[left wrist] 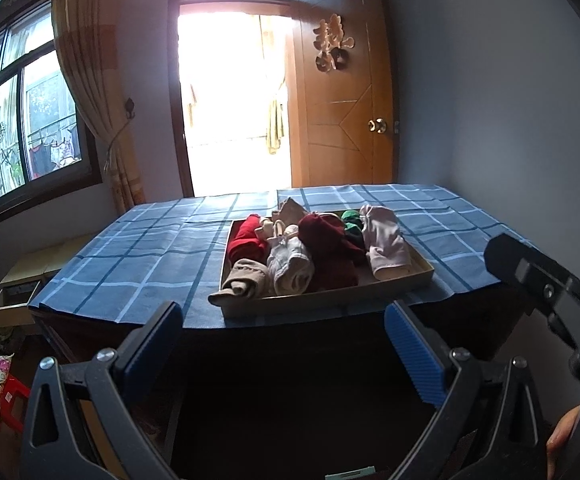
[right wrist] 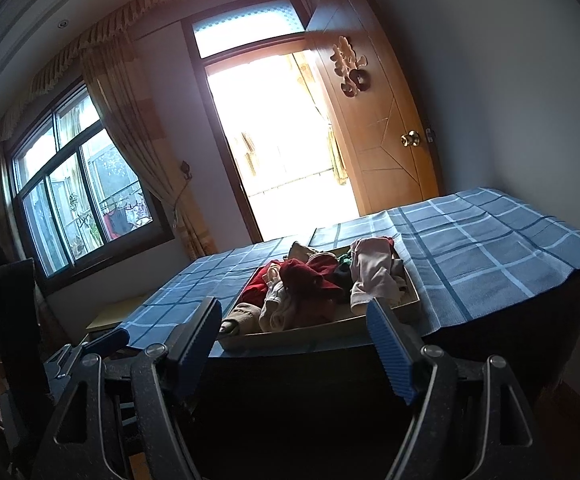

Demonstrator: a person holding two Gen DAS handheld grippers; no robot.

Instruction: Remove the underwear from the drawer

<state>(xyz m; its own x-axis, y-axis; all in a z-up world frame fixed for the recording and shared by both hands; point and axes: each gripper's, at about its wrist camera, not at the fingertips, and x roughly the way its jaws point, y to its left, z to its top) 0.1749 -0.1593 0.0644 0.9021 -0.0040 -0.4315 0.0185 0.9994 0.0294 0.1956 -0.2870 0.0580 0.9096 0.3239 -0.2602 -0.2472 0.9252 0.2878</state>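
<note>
Both the left tool [left wrist: 284, 324] and the right tool [right wrist: 293, 326] stand wide open and empty, short of the worktop [left wrist: 150, 248]. The underwear [left wrist: 290, 264] lies heaped in the shallow drawer [left wrist: 329, 298] at the worktop's near edge. The pieces are tangled, so a grab may drag out several at once. A pull toward the edge could also slide the light drawer off the checked cloth [right wrist: 489, 248].
</note>
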